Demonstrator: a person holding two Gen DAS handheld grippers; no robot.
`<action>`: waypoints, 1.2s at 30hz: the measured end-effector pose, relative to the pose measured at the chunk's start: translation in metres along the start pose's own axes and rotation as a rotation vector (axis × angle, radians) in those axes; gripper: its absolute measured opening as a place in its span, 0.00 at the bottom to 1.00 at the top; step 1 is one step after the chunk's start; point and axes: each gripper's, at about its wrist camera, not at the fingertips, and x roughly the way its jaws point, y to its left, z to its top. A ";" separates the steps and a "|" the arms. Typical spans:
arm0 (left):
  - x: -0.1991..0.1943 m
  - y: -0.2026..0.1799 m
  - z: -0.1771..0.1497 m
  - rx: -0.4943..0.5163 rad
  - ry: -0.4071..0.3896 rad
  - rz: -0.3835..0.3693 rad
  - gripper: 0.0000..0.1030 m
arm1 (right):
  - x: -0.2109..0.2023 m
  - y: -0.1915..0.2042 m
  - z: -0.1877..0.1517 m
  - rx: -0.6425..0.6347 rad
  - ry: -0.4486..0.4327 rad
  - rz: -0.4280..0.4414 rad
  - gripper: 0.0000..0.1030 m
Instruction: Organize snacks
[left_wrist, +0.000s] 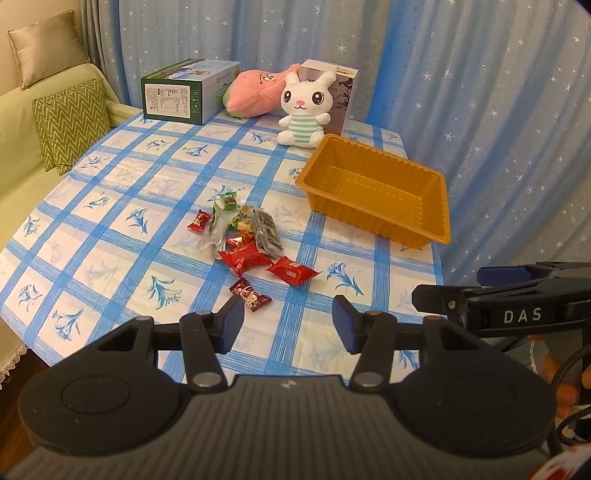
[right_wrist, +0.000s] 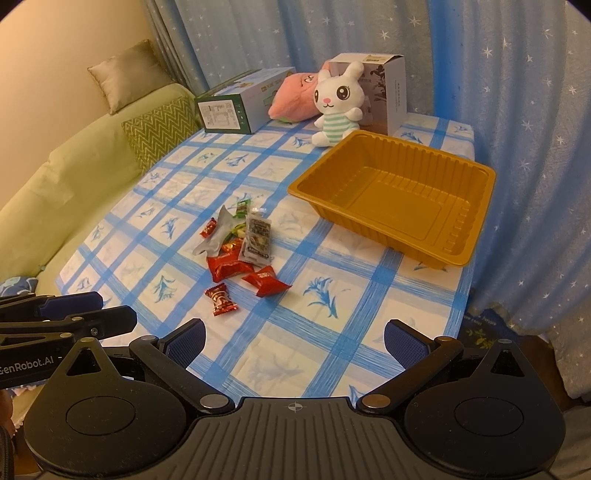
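Tabletop in blue-check floral cloth, sofa with cushions off its left edge, blue star curtain behind. Along the far edge: green box lying flat, pink plush, white bunny plush sitting upright in front of a white-and-dark carton. Gold plastic tray sits near the right edge, nothing in it, well apart from the snacks. Snack pile around the tabletop's middle: red packets, a grey-dark sachet, green-wrapped candies, a clear wrapper, mostly touching or overlapping. One small red candy lies just left of the pile, a red packet just on its near side, and a dark-red twist candy alone nearest the near edge. Left gripper over the near edge, fingers spread apart, released, holding nothing; left pad sits visually just by the twist candy, contact cannot be told. Right gripper also over the near edge, fingers spread wider, released, nothing between them, touching nothing. Each gripper shows at the other view's side edge.
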 end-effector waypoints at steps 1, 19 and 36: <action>0.000 0.000 0.000 -0.001 0.000 0.001 0.48 | -0.001 0.001 0.000 0.000 0.000 0.000 1.00; 0.002 0.004 -0.001 -0.004 -0.002 0.000 0.48 | 0.003 0.005 0.000 -0.002 0.001 0.000 1.00; 0.002 0.004 -0.002 -0.004 -0.003 0.000 0.48 | 0.002 0.004 0.000 -0.002 0.000 0.001 1.00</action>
